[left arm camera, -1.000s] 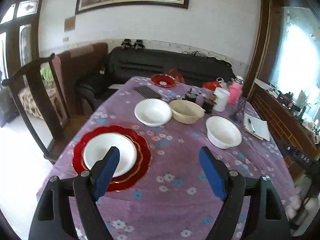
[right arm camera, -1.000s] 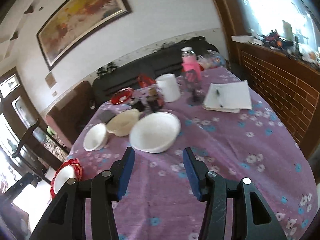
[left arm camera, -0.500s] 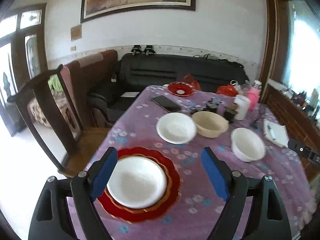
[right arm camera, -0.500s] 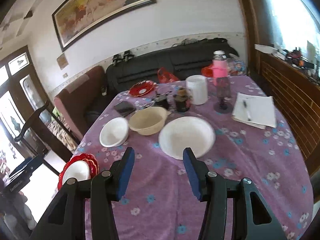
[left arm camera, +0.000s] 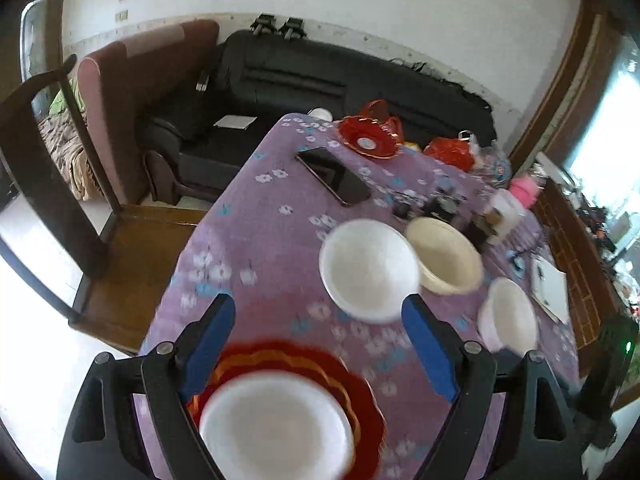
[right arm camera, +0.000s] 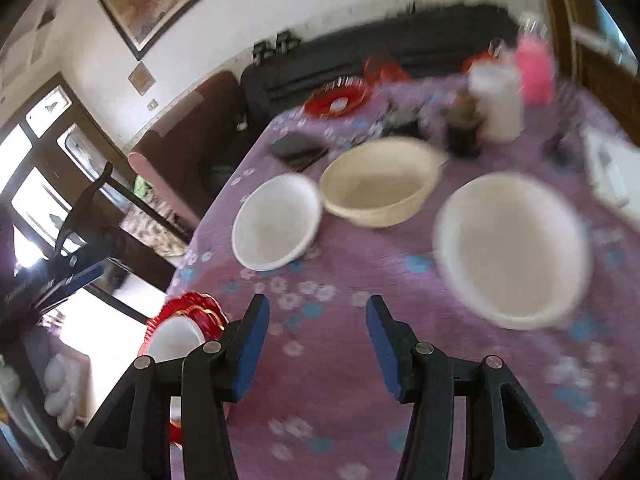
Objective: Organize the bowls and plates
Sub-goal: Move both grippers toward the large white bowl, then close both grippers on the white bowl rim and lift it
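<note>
A white plate [left arm camera: 276, 428] lies on a red scalloped plate [left arm camera: 352, 380] at the table's near left corner, between the fingers of my open, empty left gripper [left arm camera: 316, 328]. A white bowl [left arm camera: 368, 270], a cream bowl [left arm camera: 446, 254] and another white bowl [left arm camera: 508, 314] stand in a row behind. In the right wrist view the same white bowl [right arm camera: 276, 222], cream bowl [right arm camera: 378, 182] and larger white bowl [right arm camera: 512, 248] show, blurred. My right gripper [right arm camera: 316, 324] is open and empty above the cloth, with the red plate [right arm camera: 184, 312] to its left.
A purple flowered tablecloth [left arm camera: 272, 232] covers the table. A black phone [left arm camera: 334, 176], a small red dish [left arm camera: 370, 138], a white cup [right arm camera: 496, 106], a pink bottle [right arm camera: 534, 68] and a notebook [left arm camera: 550, 288] lie at the back and right. A wooden chair [left arm camera: 44, 184] stands left.
Both views have swung and tilted down toward the table, with motion blur. My left gripper now sits lower over the red plate. My right gripper has moved closer to the bowls.
</note>
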A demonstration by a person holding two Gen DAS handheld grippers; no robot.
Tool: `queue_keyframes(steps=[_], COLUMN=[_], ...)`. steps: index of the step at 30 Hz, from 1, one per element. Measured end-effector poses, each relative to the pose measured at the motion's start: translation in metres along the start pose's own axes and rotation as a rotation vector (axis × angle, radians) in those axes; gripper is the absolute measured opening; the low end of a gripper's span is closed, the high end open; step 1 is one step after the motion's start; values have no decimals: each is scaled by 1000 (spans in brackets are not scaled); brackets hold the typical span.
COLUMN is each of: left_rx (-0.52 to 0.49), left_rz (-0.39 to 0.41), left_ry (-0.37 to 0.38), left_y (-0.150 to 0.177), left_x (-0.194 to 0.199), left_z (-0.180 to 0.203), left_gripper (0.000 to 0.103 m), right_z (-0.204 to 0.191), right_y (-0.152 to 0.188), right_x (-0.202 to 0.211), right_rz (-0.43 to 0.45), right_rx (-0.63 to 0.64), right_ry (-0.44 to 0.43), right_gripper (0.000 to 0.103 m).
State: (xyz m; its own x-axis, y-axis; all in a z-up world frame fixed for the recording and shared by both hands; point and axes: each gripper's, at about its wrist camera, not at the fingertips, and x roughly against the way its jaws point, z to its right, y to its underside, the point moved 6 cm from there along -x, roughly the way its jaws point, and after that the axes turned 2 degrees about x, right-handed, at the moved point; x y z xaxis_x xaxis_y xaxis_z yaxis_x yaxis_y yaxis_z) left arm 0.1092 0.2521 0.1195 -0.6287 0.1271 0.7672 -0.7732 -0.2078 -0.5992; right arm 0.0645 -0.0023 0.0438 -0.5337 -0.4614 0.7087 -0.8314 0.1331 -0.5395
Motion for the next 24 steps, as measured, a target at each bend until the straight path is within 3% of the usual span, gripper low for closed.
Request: queue_keyframes(steps=[3, 5, 6, 14, 24], left_rx=[21, 33, 41, 36, -84], left_rz=[-69, -110, -121, -152, -277], left_ry=[-9, -1, -6, -12, -92], left_y=[-16, -24, -29, -49, -29], left_x=[-39, -62, -73, -133, -188], left_z=[-8, -12, -14, -7, 21], left_gripper=[84, 64, 63, 64, 65], right_z=[0, 0, 1, 3, 5], right_y=[-5, -8, -10, -25, -31], right_x=[-39, -61, -68, -102, -121], right_rz=[-24, -42, -49, -51, -71], right_rx=[-51, -61, -67, -105, -114], right_ry=[-37, -39, -36, -12, 19], right_gripper=[55, 55, 55, 55, 51])
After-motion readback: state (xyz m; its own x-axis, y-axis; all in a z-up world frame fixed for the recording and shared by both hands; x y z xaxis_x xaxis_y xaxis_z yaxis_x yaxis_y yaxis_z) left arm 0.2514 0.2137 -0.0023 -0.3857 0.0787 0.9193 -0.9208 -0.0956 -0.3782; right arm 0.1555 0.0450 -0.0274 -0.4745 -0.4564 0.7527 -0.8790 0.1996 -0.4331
